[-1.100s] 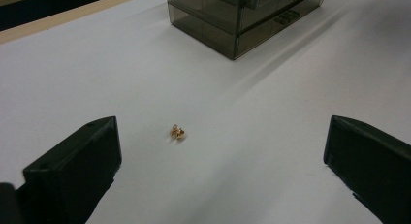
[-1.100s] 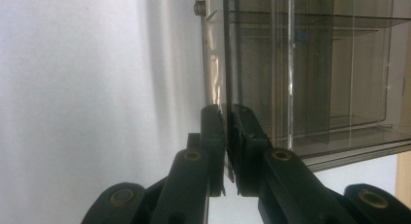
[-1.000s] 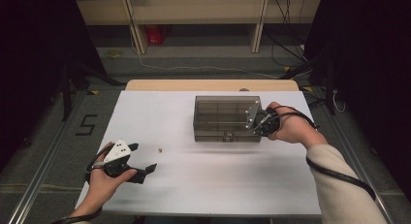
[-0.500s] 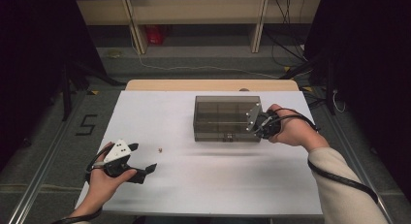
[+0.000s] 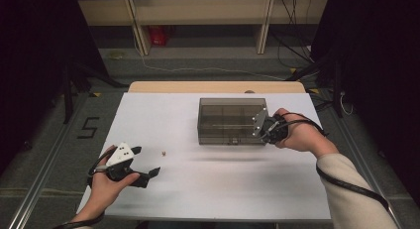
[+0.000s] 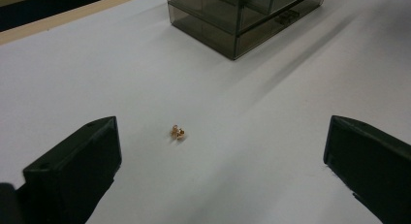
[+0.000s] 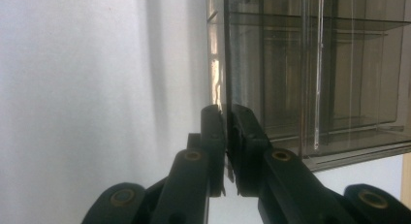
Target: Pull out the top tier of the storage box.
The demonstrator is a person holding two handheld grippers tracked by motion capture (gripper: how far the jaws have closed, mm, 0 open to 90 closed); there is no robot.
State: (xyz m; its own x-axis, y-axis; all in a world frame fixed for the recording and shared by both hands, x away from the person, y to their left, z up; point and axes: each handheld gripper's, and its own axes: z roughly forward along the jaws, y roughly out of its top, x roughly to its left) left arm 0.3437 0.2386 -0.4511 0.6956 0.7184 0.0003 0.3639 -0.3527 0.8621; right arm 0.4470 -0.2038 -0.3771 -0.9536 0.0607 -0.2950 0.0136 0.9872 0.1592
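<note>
A smoky see-through drawer box (image 5: 232, 121) stands on the white table (image 5: 223, 189), right of centre. My right gripper (image 5: 257, 124) is at the box's near right corner. In the right gripper view its jaws (image 7: 225, 110) are shut, and a thin upright edge of the box (image 7: 315, 64) runs down between the tips. A tiny gold-coloured piece (image 5: 164, 152) lies on the table's left half. My left gripper (image 5: 147, 160) rests low at the front left, open, nothing between its fingers. In the left gripper view the gold piece (image 6: 178, 132) lies just ahead between the wide jaws (image 6: 223, 124), with the box (image 6: 242, 15) farther off.
A wooden strip (image 5: 213, 86) borders the table's far edge. Beyond it are shelf legs, cables and a red object (image 5: 157, 34) on the floor. A "5" mark (image 5: 89, 127) is on the floor at the left.
</note>
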